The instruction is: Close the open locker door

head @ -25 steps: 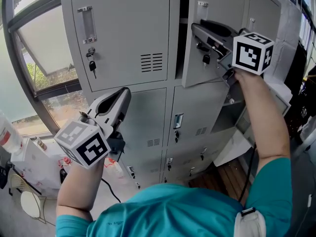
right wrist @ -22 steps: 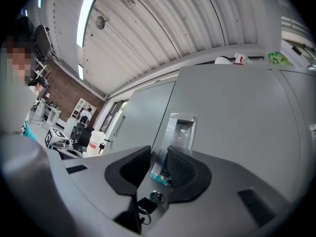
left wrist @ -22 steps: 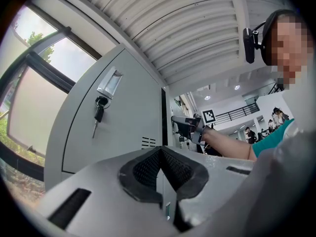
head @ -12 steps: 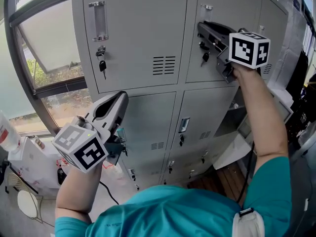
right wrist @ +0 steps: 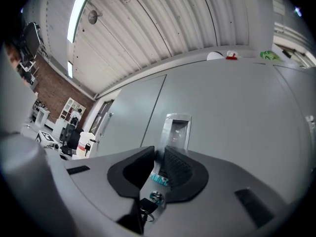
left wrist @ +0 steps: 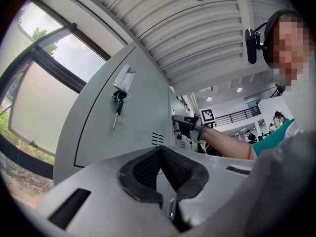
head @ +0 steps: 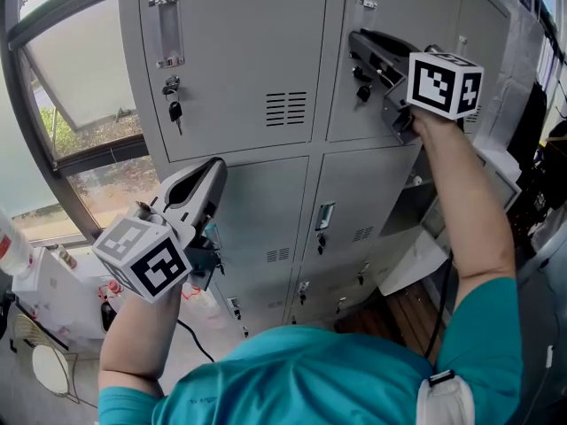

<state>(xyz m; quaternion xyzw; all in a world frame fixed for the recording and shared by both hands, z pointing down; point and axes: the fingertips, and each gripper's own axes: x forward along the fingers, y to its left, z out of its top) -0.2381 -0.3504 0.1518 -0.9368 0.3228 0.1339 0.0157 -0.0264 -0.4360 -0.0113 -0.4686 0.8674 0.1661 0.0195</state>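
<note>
The locker door [head: 385, 3] is seen lying flush with the doors around it, so the closing is judged done or all but done. The right gripper [right wrist: 159, 157] is held square to that door, just below its recessed handle [right wrist: 177, 130], apparently so that a push can be applied on the latch side. Its jaws have just been closing and are set a narrow slit apart with nothing clamped. A teal tag [right wrist: 159, 179], the door's lock [right wrist: 156, 197] and its key [right wrist: 145, 212] are seen through the slit. The left gripper [left wrist: 159, 151] is held fully closed and empty, well below and left of the door, out of the work. Left of the door a neighbouring door [head: 239, 51] with its own hanging key [head: 175, 112] is shown, and a window [head: 62, 78] further left. Nothing is seen blocking the door; only its protruding key is judged liable to be knocked.
</note>
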